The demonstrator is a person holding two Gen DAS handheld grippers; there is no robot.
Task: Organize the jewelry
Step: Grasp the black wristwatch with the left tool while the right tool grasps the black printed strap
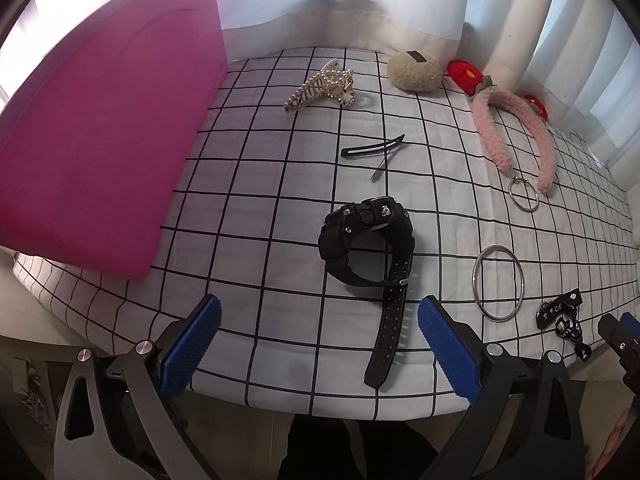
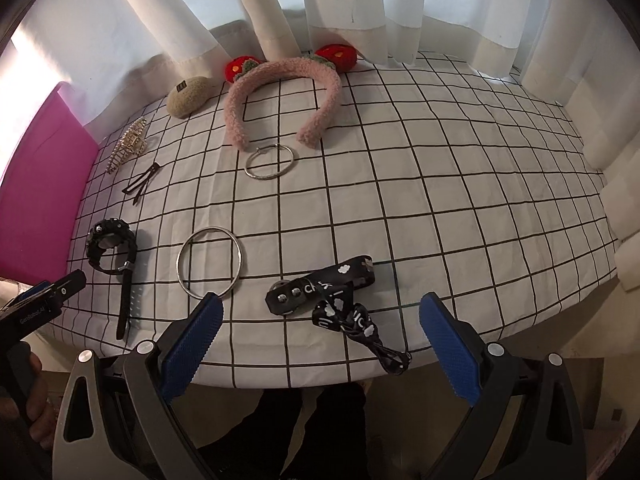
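A black watch (image 1: pixel 370 252) lies on the checked cloth just ahead of my open, empty left gripper (image 1: pixel 320 322); it also shows in the right wrist view (image 2: pixel 112 250). A black strap with white clouds (image 2: pixel 336 300) lies between the fingers of my open, empty right gripper (image 2: pixel 320 322). A large silver bangle (image 2: pixel 210 262) lies left of it, a smaller silver hoop (image 2: pixel 271 161) farther back. A pink fluffy headband with strawberries (image 2: pixel 280 92), a pearl claw clip (image 1: pixel 320 84), black hair clips (image 1: pixel 374 148) and a beige fuzzy clip (image 1: pixel 414 70) lie at the back.
A pink cushion (image 1: pixel 100 140) covers the left side of the checked surface (image 2: pixel 440 200). White curtains (image 2: pixel 360 8) hang close behind and along the right. The table's front edge runs just under both grippers.
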